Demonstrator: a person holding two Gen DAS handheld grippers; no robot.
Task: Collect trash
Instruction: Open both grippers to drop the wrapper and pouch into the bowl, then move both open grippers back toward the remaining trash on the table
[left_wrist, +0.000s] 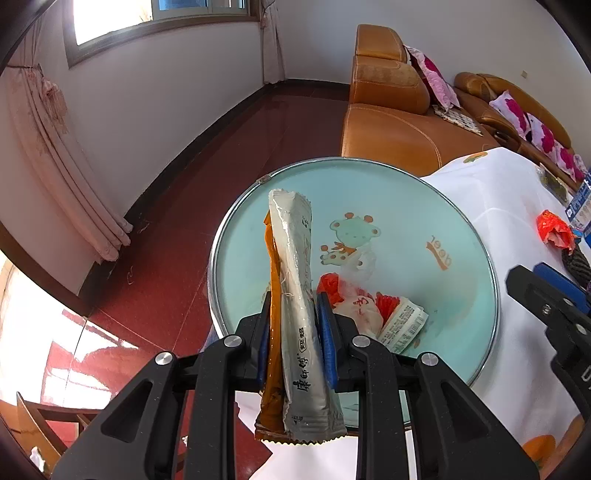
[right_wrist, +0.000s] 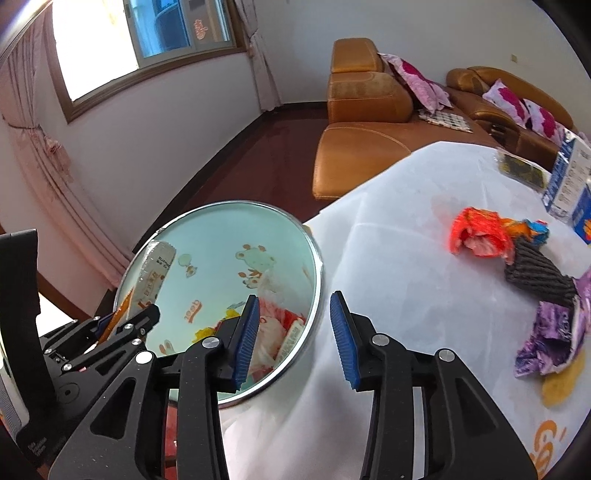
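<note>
Over the bin (left_wrist: 476, 266) on your left side, your left gripper (left_wrist: 291, 317) is clamped tight on two long sachets pressed together, a grey one (left_wrist: 295, 280) and an orange one (left_wrist: 274, 295) behind it. They hang just above the pale green basin with the cartoon print, so you're basically mid-drop on that side. A few wrappers already sit at the bottom (left_wrist: 369, 310), red and white stuff plus a printed packet.

Your right gripper (right_wrist: 295, 332) has its pads apart with nothing between them, hovering right over the bin's rim (right_wrist: 317, 266) where it meets the white tablecloth (right_wrist: 406, 258). Looks to me like that one is free for another grab.

So the step in hand: letting the sachets fall in. For that you just spread the left pads while they're over the opening, easy enough since they sit well inside the rim.

After that, my guess is the right hand goes for the table trash: the crumpled orange-red wrapper (right_wrist: 480, 232), the dark ribbed thing (right_wrist: 535, 273) and the purple foil (right_wrist: 554, 332), all well off to the right. Crumpled foil is springy, so pinch the bulk, not an edge.
</note>
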